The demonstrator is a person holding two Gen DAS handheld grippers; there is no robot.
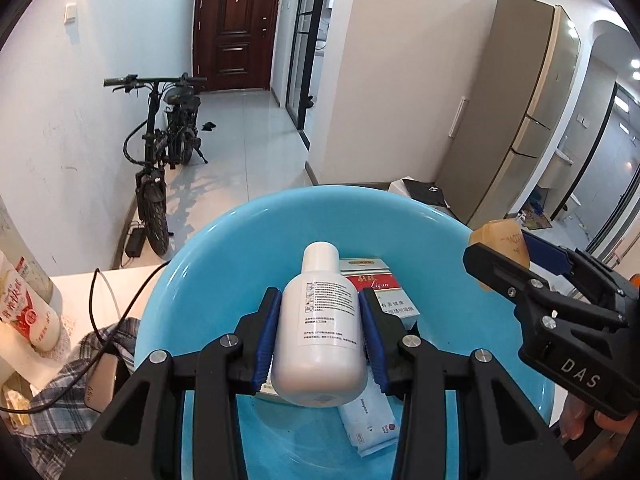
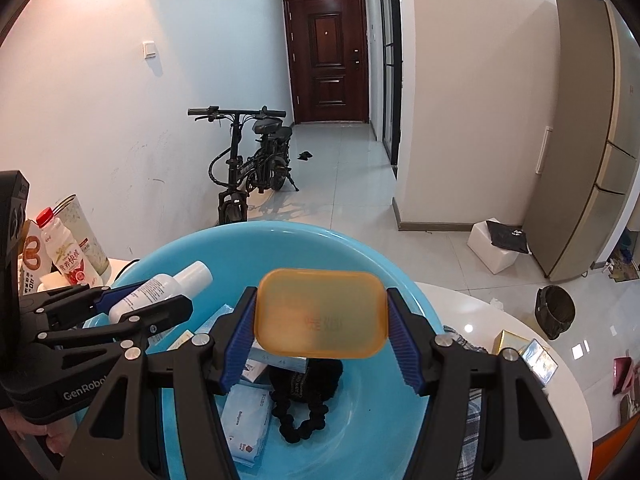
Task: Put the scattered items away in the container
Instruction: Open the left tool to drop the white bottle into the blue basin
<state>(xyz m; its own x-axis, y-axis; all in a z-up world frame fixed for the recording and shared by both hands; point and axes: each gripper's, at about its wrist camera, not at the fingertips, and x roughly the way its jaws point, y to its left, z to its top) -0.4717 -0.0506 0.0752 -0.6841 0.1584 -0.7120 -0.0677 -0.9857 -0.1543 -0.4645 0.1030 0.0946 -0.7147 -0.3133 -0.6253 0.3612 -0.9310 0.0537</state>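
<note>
- Landmark: the blue basin (image 2: 360,248), sitting on the white counter (image 2: 500,312); every place below is given relative to it.
- Left of the basin, on the counter: a red-capped drink bottle (image 2: 66,254) and a tall tin (image 2: 86,228), with a checked cloth (image 1: 68,396) and a black cable (image 1: 120,320) against the basin's left rim.
- Over the basin's left half: the left hand-held gripper (image 1: 320,320) pinches a white bottle (image 1: 320,328) across its body, blue pads tight on both sides, cap aimed toward the basin's far rim.
- Inside the basin, on its floor: a red-and-white carton (image 1: 384,292), a pale blue tissue pack (image 2: 244,420) and a black hair scrunchie (image 2: 308,396).
- Over the basin's middle and right half: the right hand-held gripper (image 2: 320,336) clamps an amber soap box (image 2: 320,312) by its short ends.
- Right of the basin, on the counter: a gold-and-white box (image 2: 516,344), not yet gathered.
- Step in hand, as I read it: both carried items are above the basin and ready to drop.
- The next move calls for spreading each set of jaws so bottle and soap box land on the things inside, then lifting clear and fetching what remains beside the basin.
</note>
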